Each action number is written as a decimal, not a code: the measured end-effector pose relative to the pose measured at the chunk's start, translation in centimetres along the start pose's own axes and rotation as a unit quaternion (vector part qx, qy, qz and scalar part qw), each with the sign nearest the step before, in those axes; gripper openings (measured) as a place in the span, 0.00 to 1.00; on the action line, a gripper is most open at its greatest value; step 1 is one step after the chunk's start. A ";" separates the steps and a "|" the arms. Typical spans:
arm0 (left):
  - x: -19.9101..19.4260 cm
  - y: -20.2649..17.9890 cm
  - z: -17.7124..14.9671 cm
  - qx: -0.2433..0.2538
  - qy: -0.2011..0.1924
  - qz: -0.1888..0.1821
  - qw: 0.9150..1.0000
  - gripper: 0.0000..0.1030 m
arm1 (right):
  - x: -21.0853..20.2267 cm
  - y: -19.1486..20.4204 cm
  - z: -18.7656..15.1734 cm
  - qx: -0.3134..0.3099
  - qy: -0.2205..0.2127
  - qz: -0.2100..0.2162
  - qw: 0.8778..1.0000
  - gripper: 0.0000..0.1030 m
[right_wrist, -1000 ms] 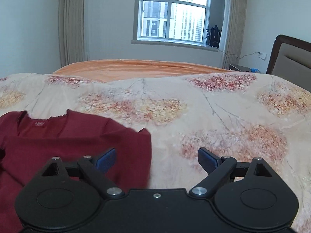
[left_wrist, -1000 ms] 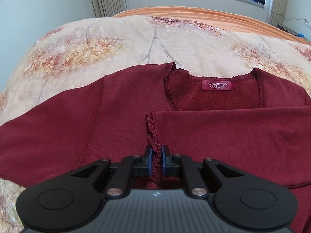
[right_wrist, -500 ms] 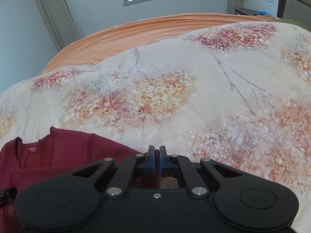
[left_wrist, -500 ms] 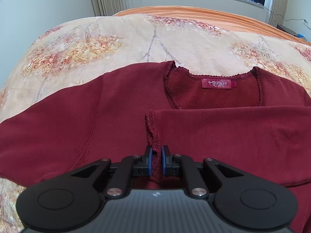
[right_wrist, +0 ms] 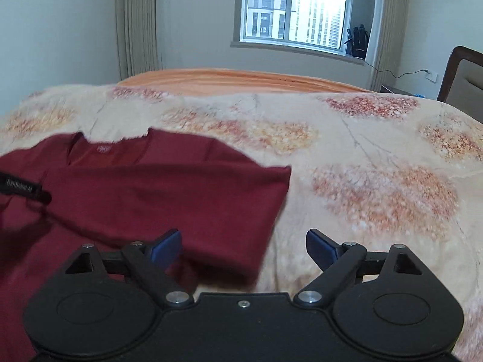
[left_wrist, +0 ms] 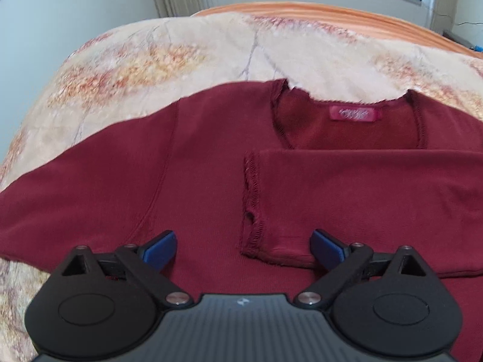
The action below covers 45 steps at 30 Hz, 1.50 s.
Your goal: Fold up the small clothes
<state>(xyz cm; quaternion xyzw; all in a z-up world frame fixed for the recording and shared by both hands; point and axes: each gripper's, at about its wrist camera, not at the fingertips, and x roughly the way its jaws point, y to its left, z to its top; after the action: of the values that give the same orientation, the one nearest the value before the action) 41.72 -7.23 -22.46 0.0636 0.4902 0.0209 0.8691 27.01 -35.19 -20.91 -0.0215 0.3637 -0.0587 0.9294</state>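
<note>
A dark red long-sleeved top lies flat on the bed, neck with a pink label at the far side. Its right sleeve is folded across the chest, cuff near the middle. My left gripper is open and empty, just in front of the cuff. In the right wrist view the top lies at the left with its folded right edge. My right gripper is open and empty above that edge. Part of the left gripper's body shows at the far left.
The bed is covered by a beige quilt with red and orange leaf print, an orange sheet at its far end. A window, curtains and a headboard stand beyond.
My left gripper has opened and let go of the sleeve cuff, which now lies on the chest. My right gripper, shut half a second ago, has opened and drawn back.
</note>
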 end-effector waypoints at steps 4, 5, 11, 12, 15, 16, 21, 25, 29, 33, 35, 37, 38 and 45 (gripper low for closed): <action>0.2 0.1 -0.3 -0.002 0.001 0.005 1.000 0.97 | 1.7 0.3 -0.8 0.032 -0.011 -0.070 0.997 0.87; 0.4 0.2 -0.3 -0.001 0.003 0.008 1.000 0.99 | 1.7 -0.4 -0.7 0.068 -0.017 -0.087 0.994 0.87; 0.8 1.1 -0.4 -0.023 0.012 -0.006 1.000 1.00 | 2.5 -4.0 -1.8 0.172 0.030 -0.126 0.976 0.89; 0.5 1.2 -0.4 -0.020 0.011 -0.007 1.000 0.99 | 2.4 -3.8 -2.1 0.156 0.030 -0.123 0.980 0.89; -1.4 2.3 -0.8 -0.018 0.005 -0.021 1.000 0.99 | 2.1 -3.8 -1.9 0.133 0.039 -0.101 0.985 0.89; -2.4 3.1 -1.1 -0.023 -0.001 -0.032 0.999 0.99 | 1.7 -3.8 -1.7 0.131 0.048 -0.087 0.986 0.90; -6.1 10.8 -3.3 -0.121 -0.015 -0.086 0.989 0.99 | -2.6 -2.0 -0.5 0.123 0.066 -0.033 0.990 0.99; -6.1 20.3 -5.0 -0.244 -0.019 -0.038 0.969 0.99 | -4.6 3.8 1.6 0.054 0.055 -0.005 0.997 1.00; -4.4 30.6 -6.7 -0.381 -0.023 0.006 0.924 0.99 | -3.9 10.7 4.0 0.021 0.041 0.037 0.998 1.00; -2.5 38.3 -7.2 -0.461 -0.035 0.017 0.887 0.99 | -2.8 16.7 6.3 0.017 0.031 0.088 0.996 1.00; -2.1 40.7 -7.1 -0.476 -0.041 0.022 0.878 0.99 | -2.4 20.2 7.6 -0.003 0.021 0.102 0.995 1.00; -1.8 42.6 -7.1 -0.486 -0.045 0.021 0.873 0.99 | -2.1 23.1 8.7 -0.016 0.016 0.120 0.993 0.99; -1.5 43.3 -7.0 -0.490 -0.046 0.021 0.870 0.99 | -2.0 24.3 9.2 -0.019 0.014 0.130 0.991 1.00; 0.4 46.5 -8.2 -0.538 -0.060 0.009 0.841 0.89 | -2.0 31.6 11.4 -0.055 0.001 0.174 0.983 1.00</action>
<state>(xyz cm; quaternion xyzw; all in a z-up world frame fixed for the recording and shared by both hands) 36.09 39.66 -20.91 -0.4081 0.3479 0.2856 0.7943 36.18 -3.63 -13.81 -0.0091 0.3652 0.1245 0.9225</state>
